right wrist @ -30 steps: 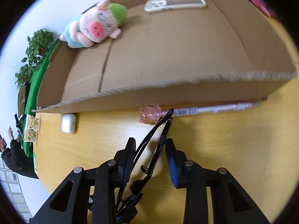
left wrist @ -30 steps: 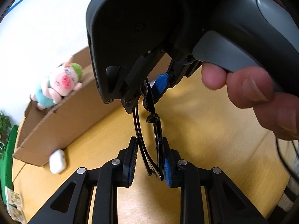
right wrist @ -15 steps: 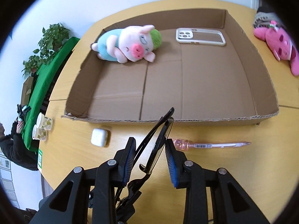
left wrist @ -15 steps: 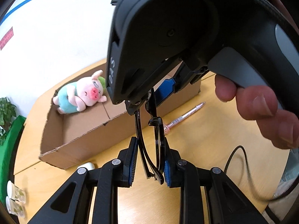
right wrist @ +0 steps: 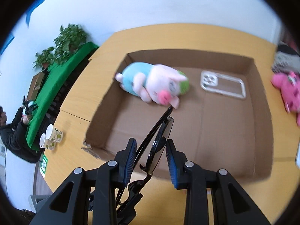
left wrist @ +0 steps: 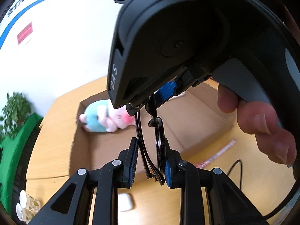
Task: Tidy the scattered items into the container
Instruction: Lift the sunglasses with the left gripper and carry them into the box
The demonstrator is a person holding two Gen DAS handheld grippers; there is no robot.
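Note:
Black folded glasses [left wrist: 156, 146] [right wrist: 159, 135] hang between both grippers, high above the front edge of the open cardboard box [right wrist: 262, 112] [left wrist: 215, 116]. My left gripper [left wrist: 150, 161] is closed on one end of the glasses. My right gripper [right wrist: 151, 155] grips the other end; its body fills the upper part of the left wrist view. In the box lie a plush pig [right wrist: 151, 86] [left wrist: 105, 118] and a clear phone case [right wrist: 223, 84]. A pink pen [left wrist: 217, 155] and a white earbud case [left wrist: 124, 202] lie on the table in front of the box.
The wooden table [right wrist: 78, 97] holds two paper cups [right wrist: 49, 138] at the left edge and a pink plush [right wrist: 286, 91] right of the box. A black cable [left wrist: 236, 170] lies at the right. Green cloth and plants stand to the left.
Both grippers have risen with the glasses and moved forward over the box's front edge. The box, the pen and the earbud case now sit lower in both views.

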